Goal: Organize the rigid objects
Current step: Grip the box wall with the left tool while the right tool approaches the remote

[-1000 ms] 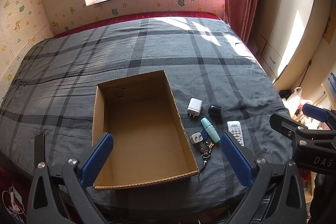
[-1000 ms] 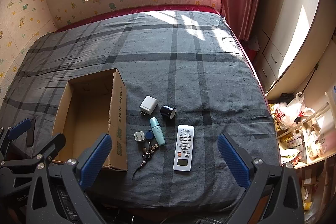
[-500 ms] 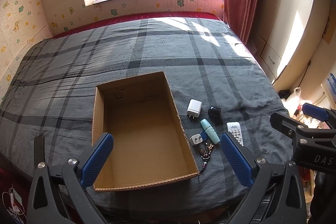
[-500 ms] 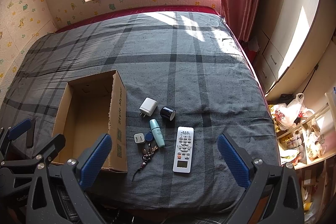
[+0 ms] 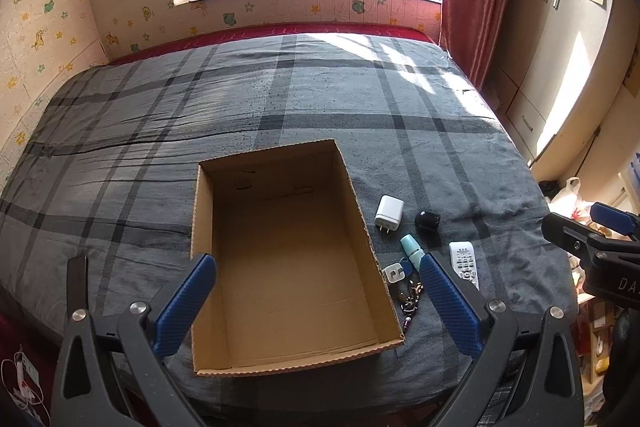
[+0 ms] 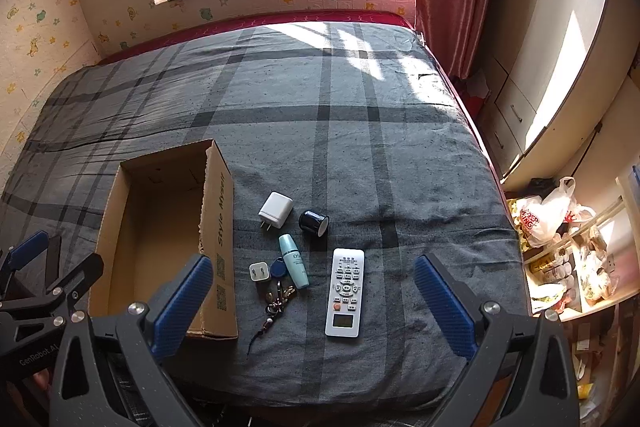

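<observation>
From the left wrist, the left gripper (image 5: 316, 301) hangs spread wide and empty over the near end of the open cardboard box (image 5: 280, 363), which lies by the bed's (image 5: 160, 131) near edge.

From the right wrist, the right gripper (image 6: 314, 301) gapes empty above the remote (image 6: 346, 293), bottle (image 6: 294, 261), keys (image 6: 278, 297), two chargers (image 6: 275, 209) and dark cup (image 6: 313, 223), clustered just right of the box; bare blanket stretches beyond.

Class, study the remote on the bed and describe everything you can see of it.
The remote is a long white slab, plastic by its look, lying flat and face up on the grey plaid bedcover. Rows of small pale buttons fill its upper part, one orange button sits lower left, and a small display is at its near end. It lies right of the teal bottle, apart from it, and nothing else touches it.
</observation>
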`<state>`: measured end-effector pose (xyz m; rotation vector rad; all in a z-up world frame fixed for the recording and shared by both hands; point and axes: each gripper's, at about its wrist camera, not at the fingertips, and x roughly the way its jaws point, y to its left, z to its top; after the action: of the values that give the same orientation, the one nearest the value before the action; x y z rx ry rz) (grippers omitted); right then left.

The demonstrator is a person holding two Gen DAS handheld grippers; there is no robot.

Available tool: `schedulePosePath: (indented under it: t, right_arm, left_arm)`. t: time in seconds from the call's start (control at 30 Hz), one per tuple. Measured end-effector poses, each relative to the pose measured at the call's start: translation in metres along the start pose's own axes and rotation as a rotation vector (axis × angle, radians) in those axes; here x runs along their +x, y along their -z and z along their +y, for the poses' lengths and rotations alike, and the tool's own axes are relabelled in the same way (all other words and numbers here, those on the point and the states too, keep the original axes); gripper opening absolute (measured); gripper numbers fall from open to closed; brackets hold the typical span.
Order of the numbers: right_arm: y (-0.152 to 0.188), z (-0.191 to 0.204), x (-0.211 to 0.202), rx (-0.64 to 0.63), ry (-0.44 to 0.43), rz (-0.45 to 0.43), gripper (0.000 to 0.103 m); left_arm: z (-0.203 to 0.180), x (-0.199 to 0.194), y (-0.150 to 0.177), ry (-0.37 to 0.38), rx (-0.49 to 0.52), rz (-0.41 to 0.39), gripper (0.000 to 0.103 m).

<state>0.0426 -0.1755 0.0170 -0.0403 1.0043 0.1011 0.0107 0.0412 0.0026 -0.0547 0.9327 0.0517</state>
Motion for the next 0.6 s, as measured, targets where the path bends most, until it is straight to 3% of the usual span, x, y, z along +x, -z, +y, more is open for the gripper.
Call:
schedulePosePath:
  t: [0.27,0.4,0.6]
  right_arm:
    - [-0.005,-0.009,0.014,0.027,0.003,0.005,0.103]
    - [-0.005,-0.013,0.026,0.037,-0.009,0.021,0.103]
    - [-0.001,-0.019,0.048,0.041,-0.003,0.053,0.103]
  left_arm:
    - [0.052,0.029,-0.001,-0.072,-0.044,-0.038,0.103]
    - [0.085,0.059,0.011,-0.120,-0.082,-0.011,0.103]
    - [0.119,0.100,0.032,-0.113,-0.126,0.027,0.103]
